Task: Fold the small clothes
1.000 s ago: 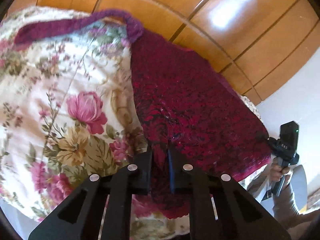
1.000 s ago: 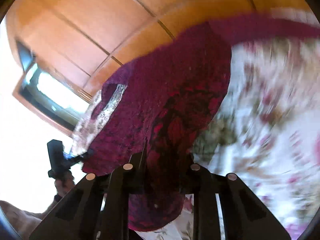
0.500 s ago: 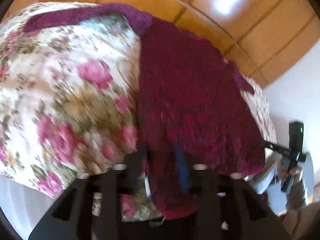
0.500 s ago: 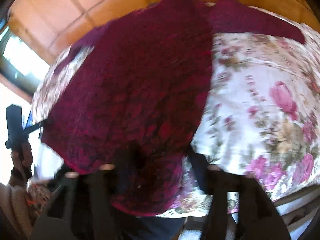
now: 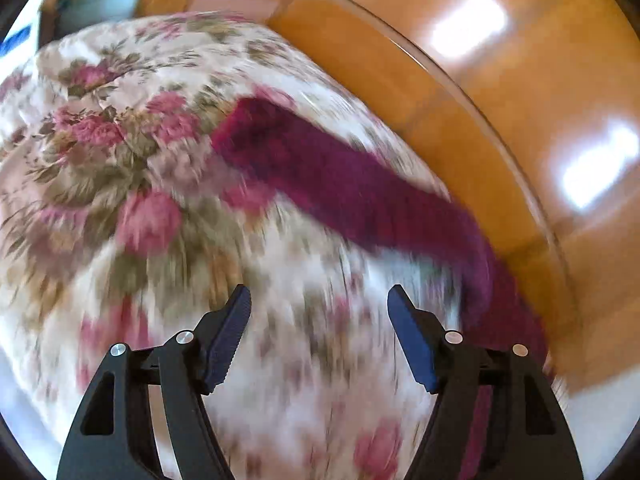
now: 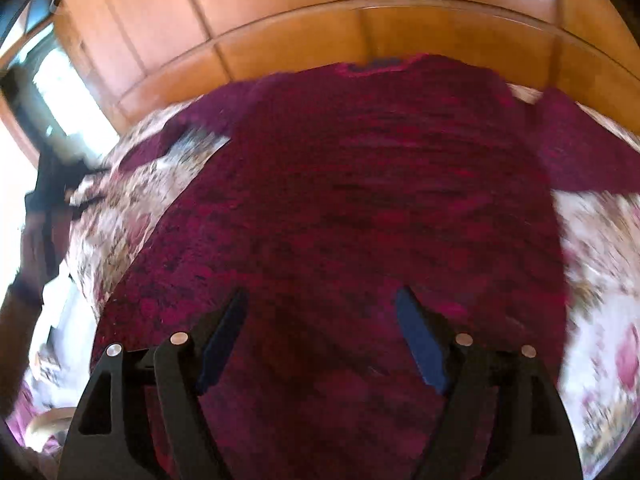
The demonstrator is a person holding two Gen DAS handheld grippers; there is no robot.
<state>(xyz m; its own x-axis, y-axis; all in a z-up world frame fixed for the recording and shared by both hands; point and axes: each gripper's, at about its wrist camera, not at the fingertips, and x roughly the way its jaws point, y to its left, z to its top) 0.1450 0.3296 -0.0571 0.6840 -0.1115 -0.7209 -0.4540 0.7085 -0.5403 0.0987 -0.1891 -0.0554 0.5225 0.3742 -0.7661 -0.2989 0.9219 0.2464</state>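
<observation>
A dark red knitted sweater [image 6: 360, 208] lies spread flat on a floral bedspread [image 6: 600, 320], its collar at the far side by the wooden headboard. My right gripper [image 6: 322, 300] is open and empty above the sweater's lower part. In the left wrist view one sleeve [image 5: 340, 184] stretches out across the floral bedspread [image 5: 120, 200]. My left gripper [image 5: 318, 300] is open and empty over bare bedspread, to the left of the sleeve.
A wooden headboard [image 6: 360, 32] runs along the far side of the bed, and shows at the right in the left wrist view [image 5: 480, 120]. A bright window [image 6: 60, 92] is at the far left. The left gripper [image 6: 52, 184] appears blurred at the left.
Both grippers have let go of the sweater's hem and opened. The left one has swung left over the bedspread toward the sleeve. The right one now faces the spread sweater.
</observation>
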